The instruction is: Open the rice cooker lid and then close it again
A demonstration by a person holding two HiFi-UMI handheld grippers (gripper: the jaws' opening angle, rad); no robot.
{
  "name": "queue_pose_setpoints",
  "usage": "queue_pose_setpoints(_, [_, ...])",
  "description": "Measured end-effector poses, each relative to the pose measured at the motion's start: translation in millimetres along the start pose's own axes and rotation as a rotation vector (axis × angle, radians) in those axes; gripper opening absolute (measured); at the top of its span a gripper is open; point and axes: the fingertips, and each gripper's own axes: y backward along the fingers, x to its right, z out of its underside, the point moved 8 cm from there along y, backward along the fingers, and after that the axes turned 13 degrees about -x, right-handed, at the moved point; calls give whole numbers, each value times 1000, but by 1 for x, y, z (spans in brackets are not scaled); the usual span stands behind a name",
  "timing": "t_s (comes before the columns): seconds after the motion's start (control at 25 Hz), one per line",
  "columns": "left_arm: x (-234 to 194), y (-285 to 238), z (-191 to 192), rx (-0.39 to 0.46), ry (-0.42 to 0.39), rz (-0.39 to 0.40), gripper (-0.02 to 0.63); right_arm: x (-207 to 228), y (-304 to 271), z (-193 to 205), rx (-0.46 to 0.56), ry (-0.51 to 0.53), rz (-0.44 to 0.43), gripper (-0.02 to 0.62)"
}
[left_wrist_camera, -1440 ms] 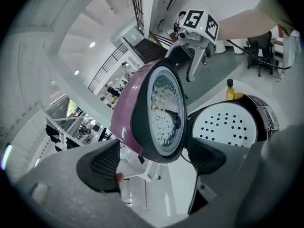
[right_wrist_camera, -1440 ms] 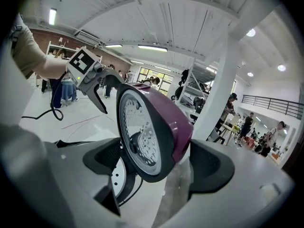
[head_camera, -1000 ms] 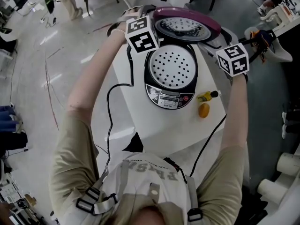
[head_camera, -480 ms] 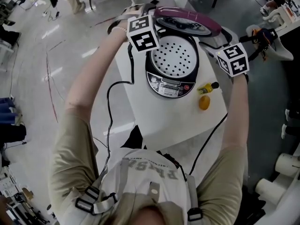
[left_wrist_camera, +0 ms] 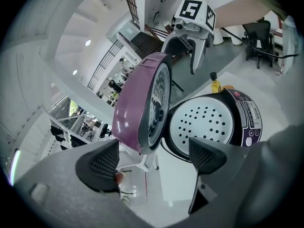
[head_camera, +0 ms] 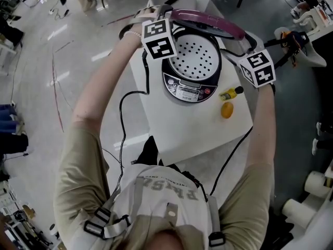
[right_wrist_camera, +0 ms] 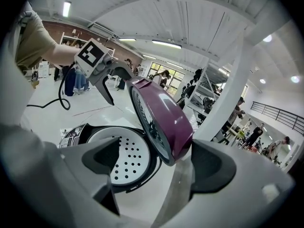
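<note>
Starting nearest, what is found on the table [head_camera: 177, 134]?

— Bare white top is met first. Further on, an orange fruit [head_camera: 226, 110] and a small bottle [head_camera: 231, 92] are set at about four o'clock from the rice cooker [head_camera: 190, 74], which is placed toward the far, twelve o'clock end. Its control panel [head_camera: 187, 91] is turned to six o'clock.

And the grippers?

— The left gripper [left_wrist_camera: 152, 158] is held at about ten o'clock of the cooker, the right gripper [right_wrist_camera: 156, 163] at three o'clock. Both pairs of jaws are spread apart and nothing is clamped. The lid [head_camera: 208, 22] is framed between each pair, but whether it is touched cannot be told.

How is that lid expected to handle?

— It is judged stiff, fairly light and smooth enough to slip. A sprung hinge may be resisted, so it would best be pressed on the outer shell near the free edge.

How is it to be described?

— It is stood open on its hinge at twelve o'clock, purple outside and grey within. A white perforated plate [head_camera: 195, 59] is left exposed below it.
</note>
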Motion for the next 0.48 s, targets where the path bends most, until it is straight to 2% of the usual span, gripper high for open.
queue_pose_setpoints(0.48, [19, 6, 7, -20, -44, -1, 469, -17, 4, 11, -20, 55, -17, 448])
